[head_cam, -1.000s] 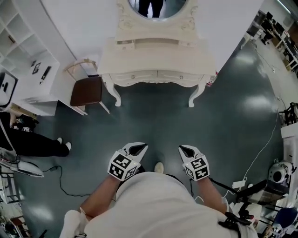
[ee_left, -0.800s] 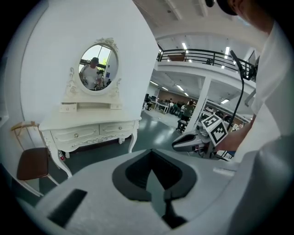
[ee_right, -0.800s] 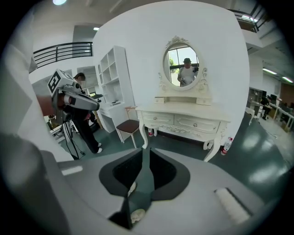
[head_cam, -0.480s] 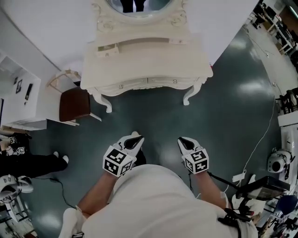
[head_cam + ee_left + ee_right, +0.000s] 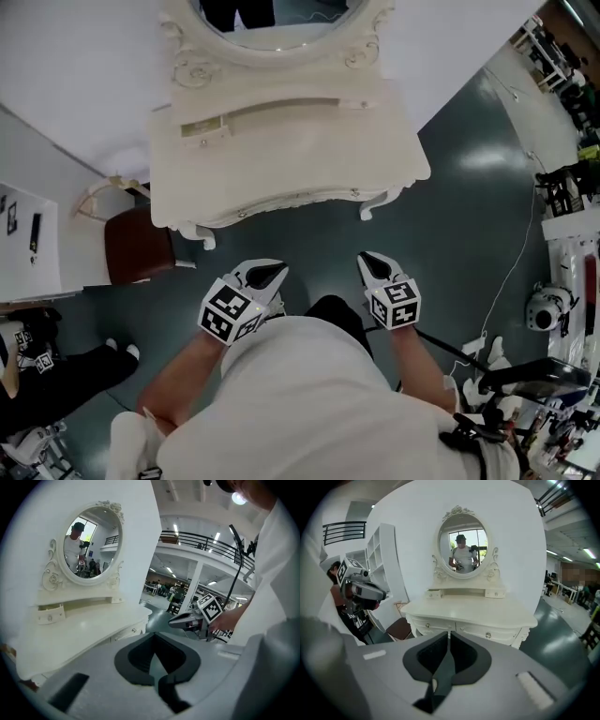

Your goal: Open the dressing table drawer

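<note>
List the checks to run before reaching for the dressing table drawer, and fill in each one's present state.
1. Drawer shut, front flush under the dressing table top: ok.
2. Drawer knob seen in the right gripper view: ok.
3. Right gripper open for the knob: not ok; jaws nearly together, just been closing, nothing between them.
4. Left gripper open: not ok; jaws together, empty.
5. Grippers at the drawer: not ok; floor lies between them and it.
6. Chair clear of the approach: ok; it stands off to the left in the head view.
</note>
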